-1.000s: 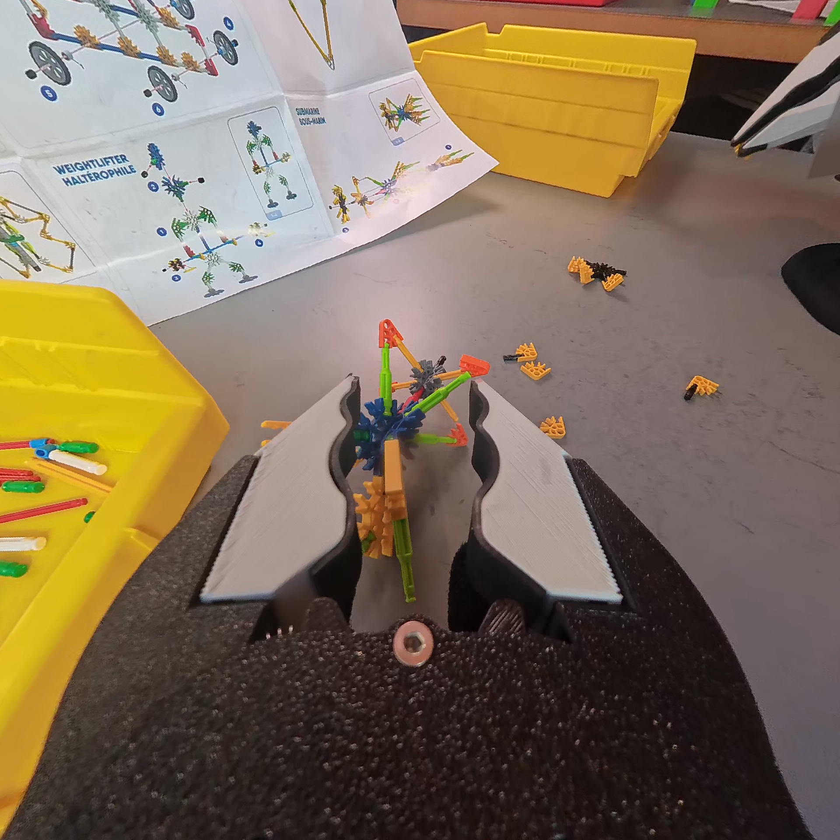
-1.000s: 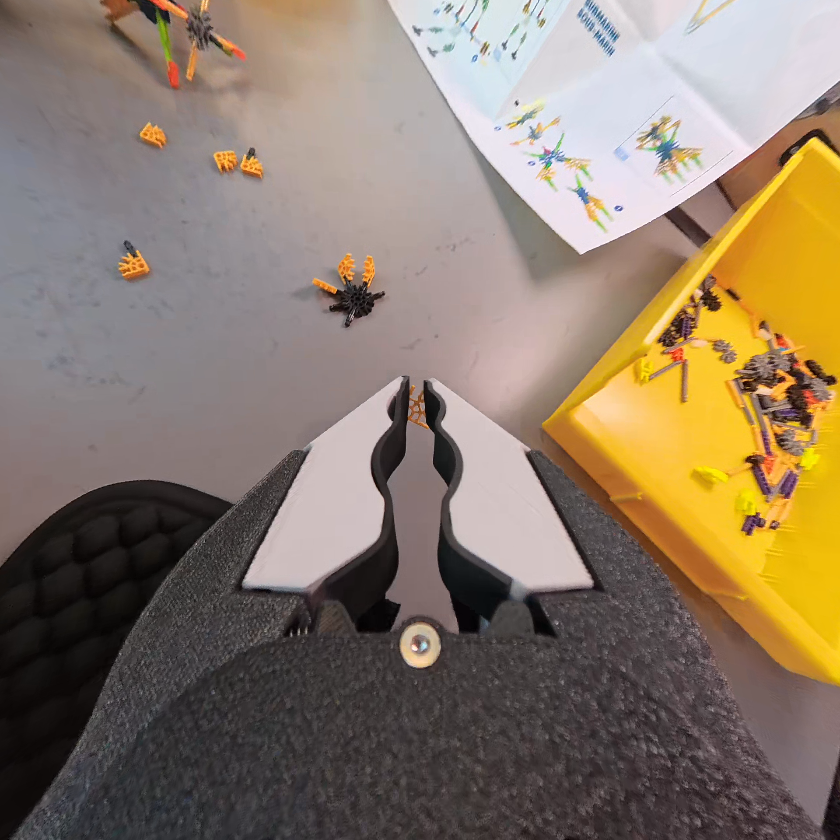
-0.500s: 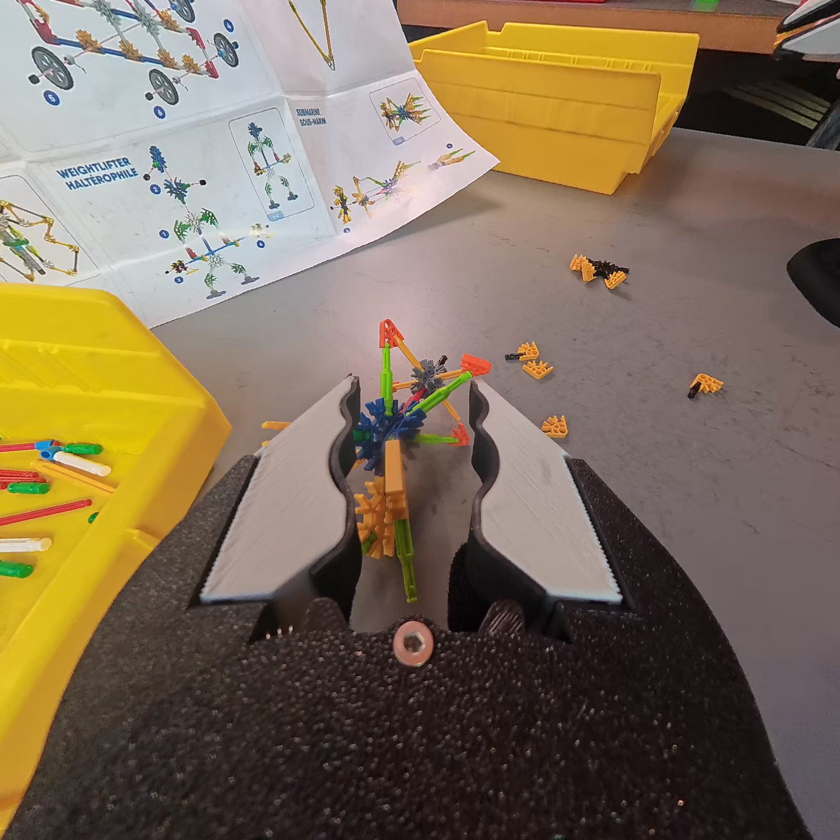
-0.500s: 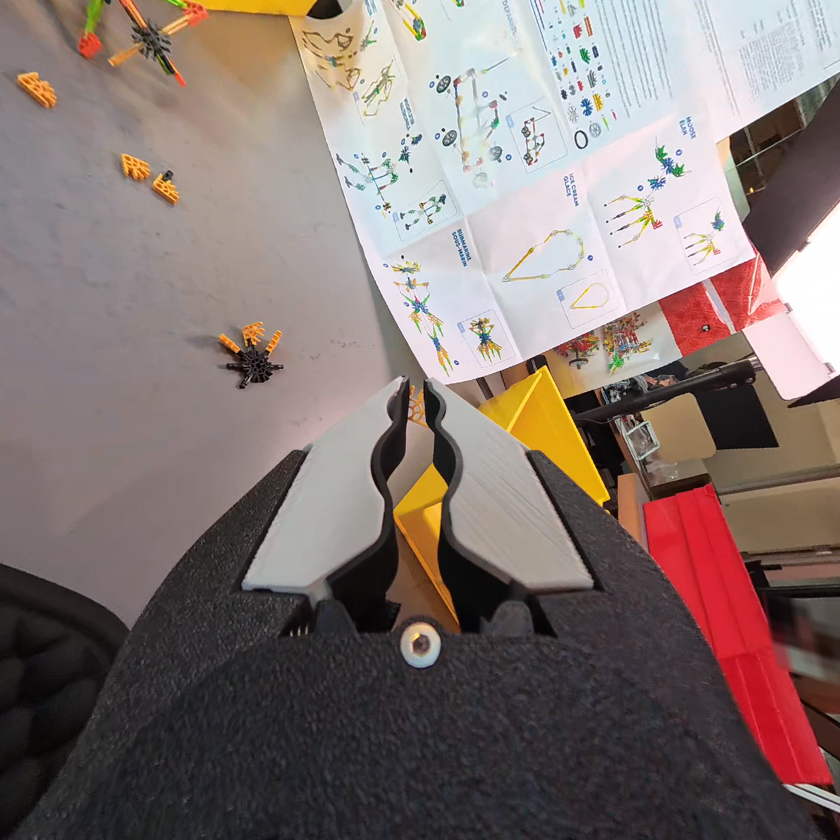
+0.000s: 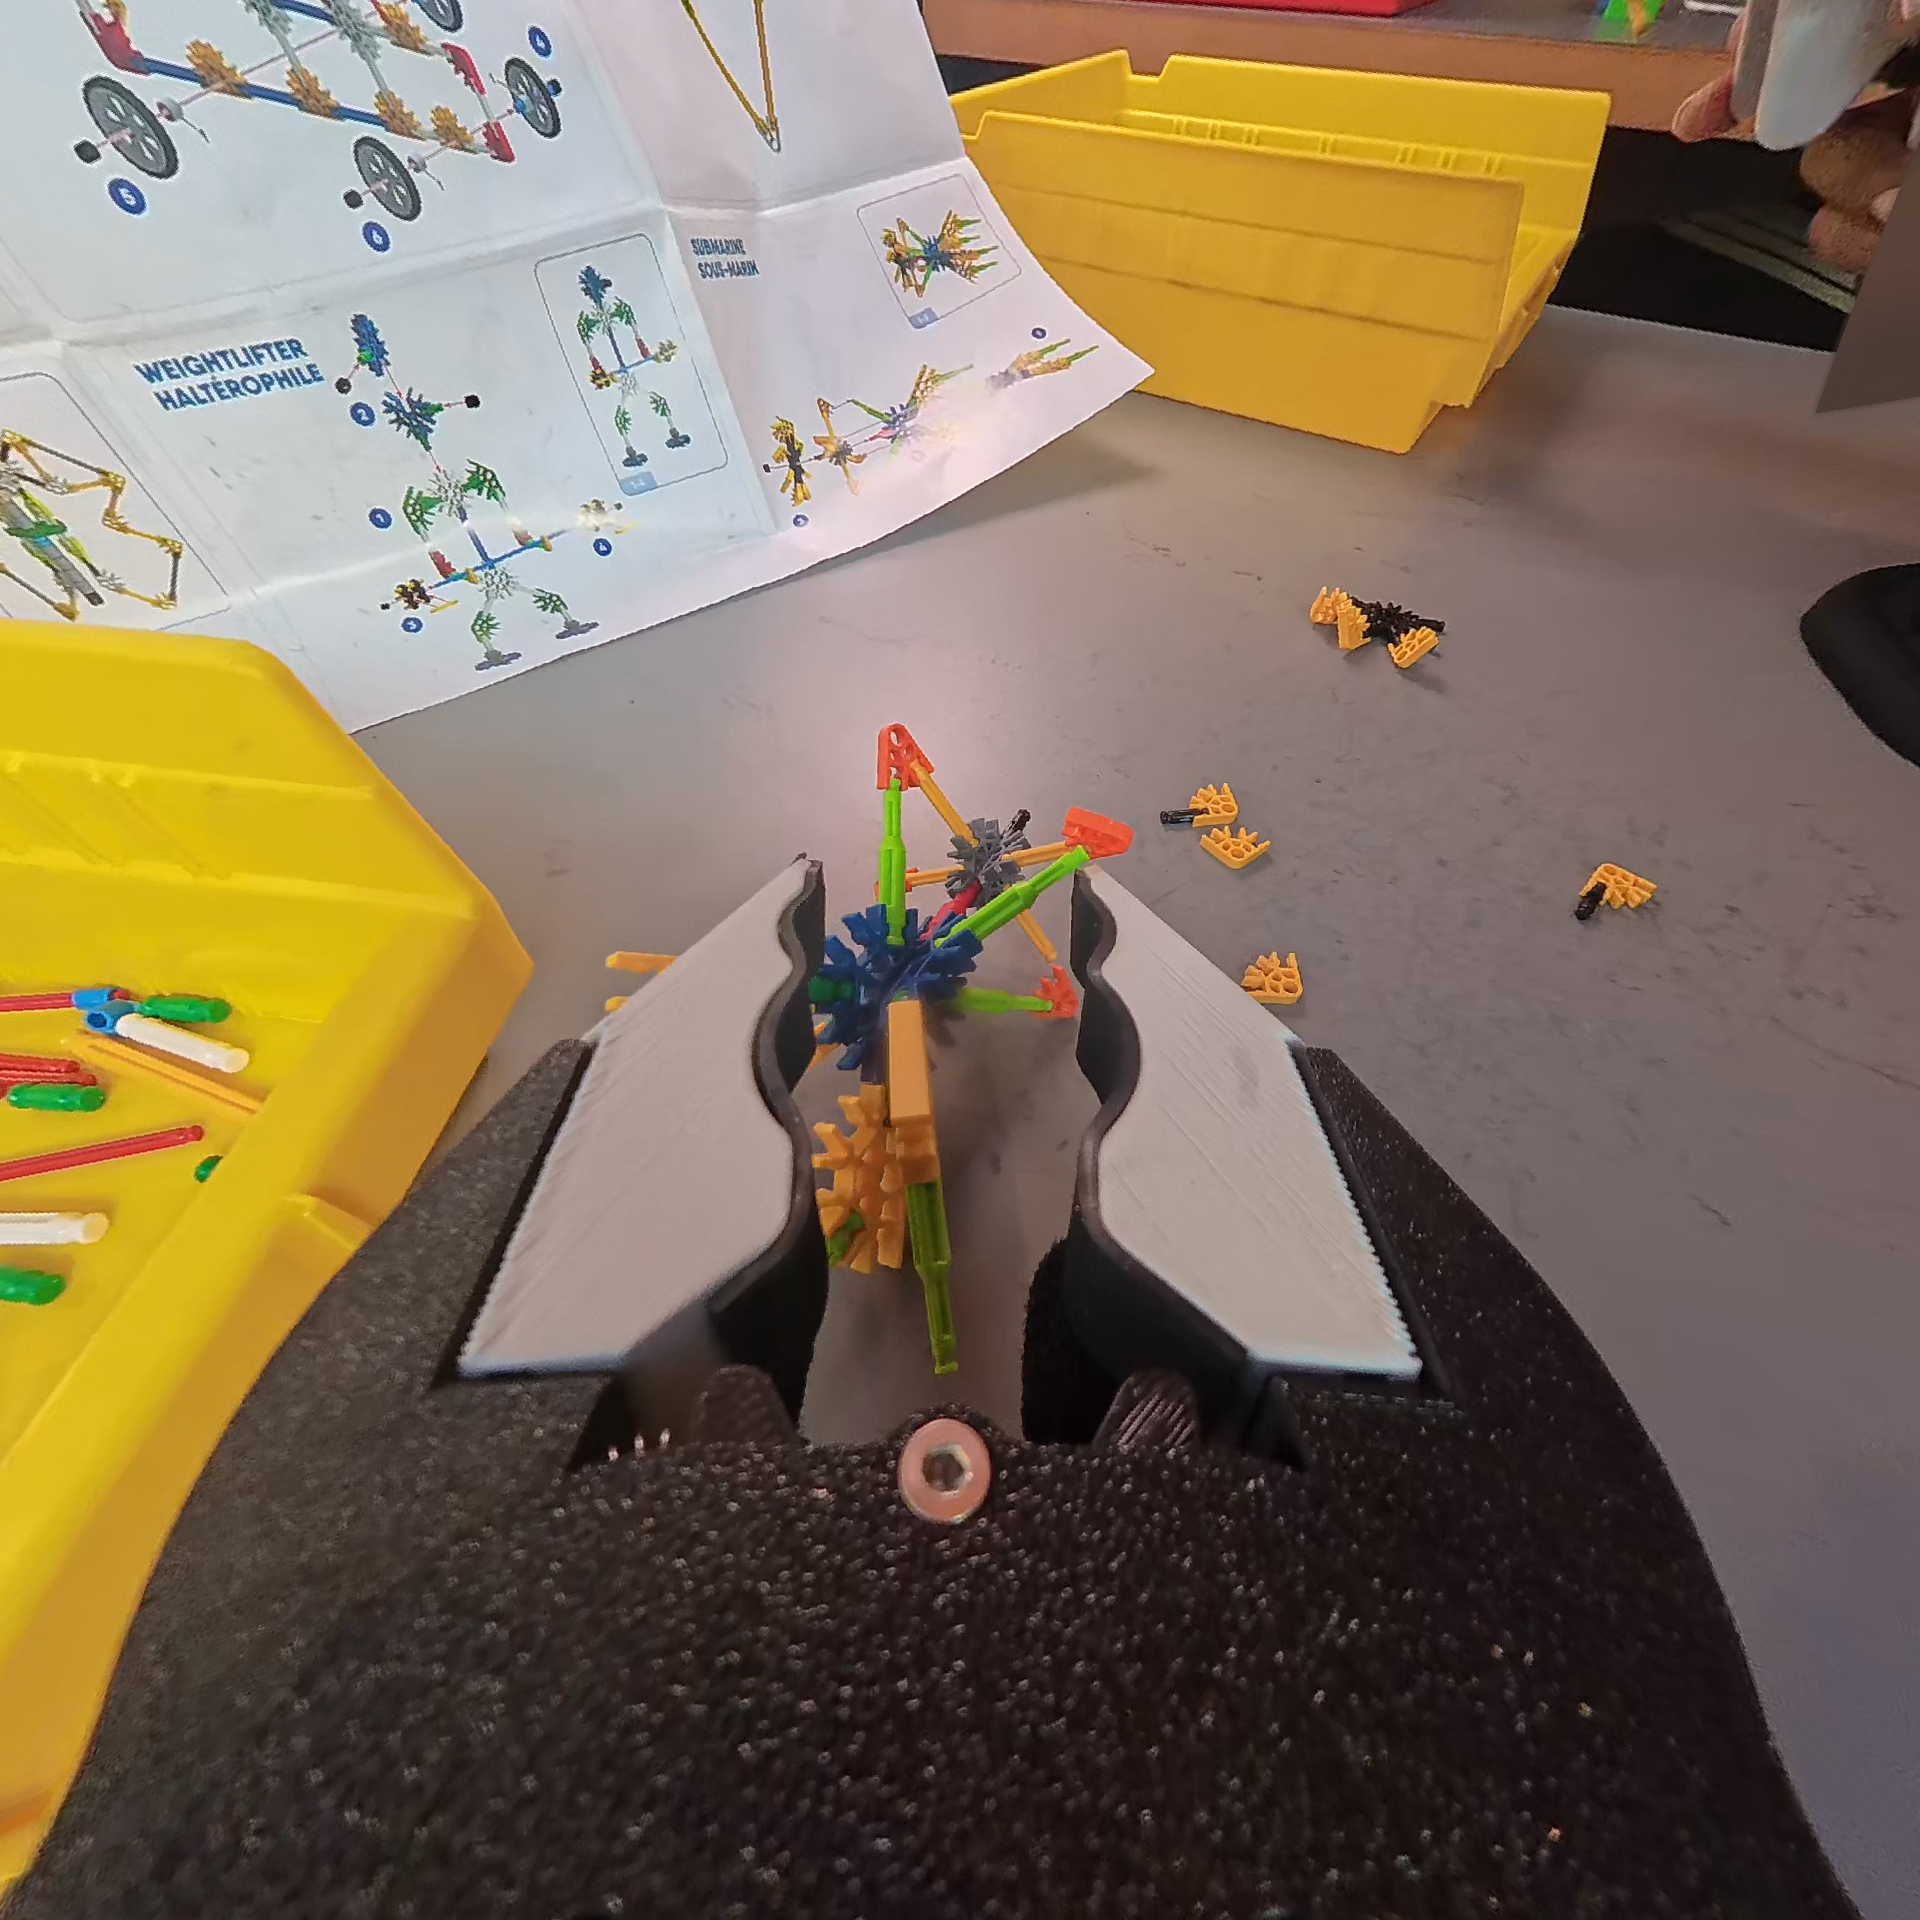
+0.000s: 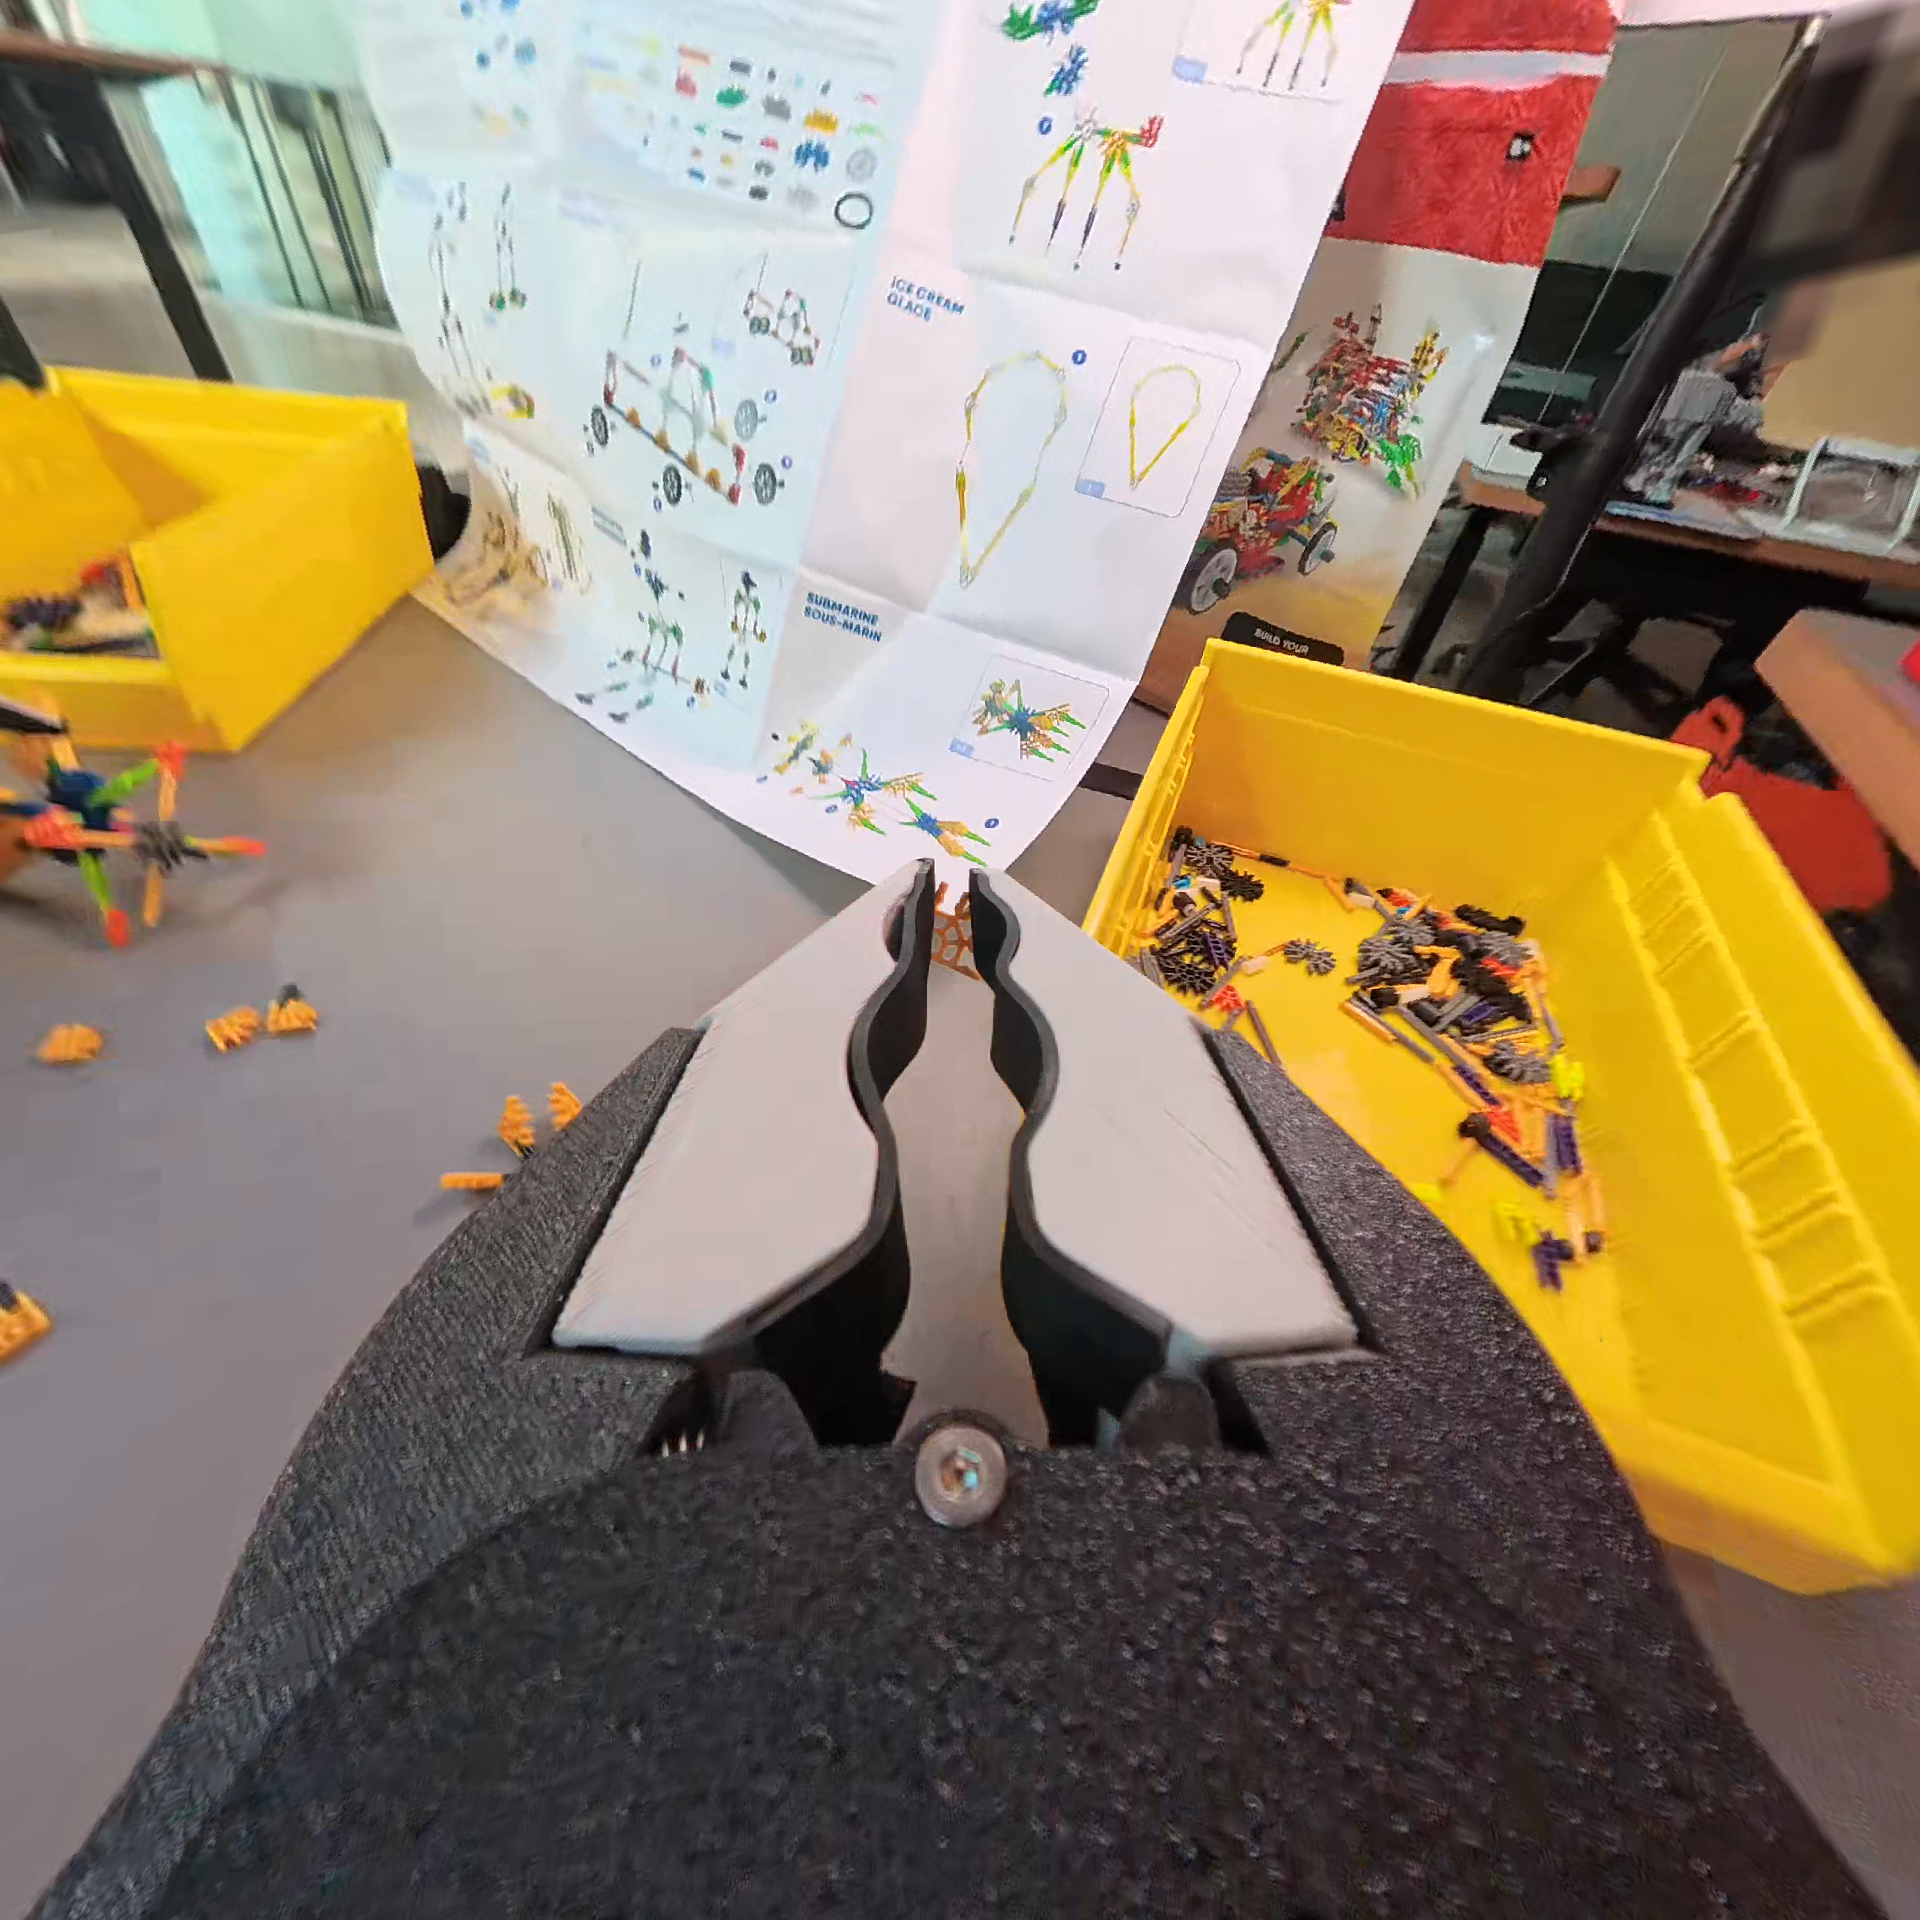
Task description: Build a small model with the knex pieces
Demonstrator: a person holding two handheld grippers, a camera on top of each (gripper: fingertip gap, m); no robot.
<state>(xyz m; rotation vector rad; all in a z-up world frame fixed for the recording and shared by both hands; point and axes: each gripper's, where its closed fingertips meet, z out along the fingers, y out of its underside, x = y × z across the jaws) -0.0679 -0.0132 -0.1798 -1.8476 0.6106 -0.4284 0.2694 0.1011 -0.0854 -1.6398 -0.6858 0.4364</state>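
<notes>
My left gripper is closed partway around a small rod-and-connector model with a blue hub, green and orange rods and red tips. Both fingers touch it, and its legs rest on the grey table. The model also shows at the left in the right wrist view. My right gripper is shut on a small orange connector at its tips. It is held above the table beside a yellow bin of small mixed parts.
Loose orange connectors and a black hub with orange pieces lie right of the model. A yellow bin of rods stands left, another yellow bin behind. A white instruction sheet leans at the back. A black pad lies far right. Tip to tip, the grippers are about 40 centimeters apart.
My right gripper has risen and tilted up from facing the table to facing across it, still holding the orange connector. The left gripper and the model have not moved.
</notes>
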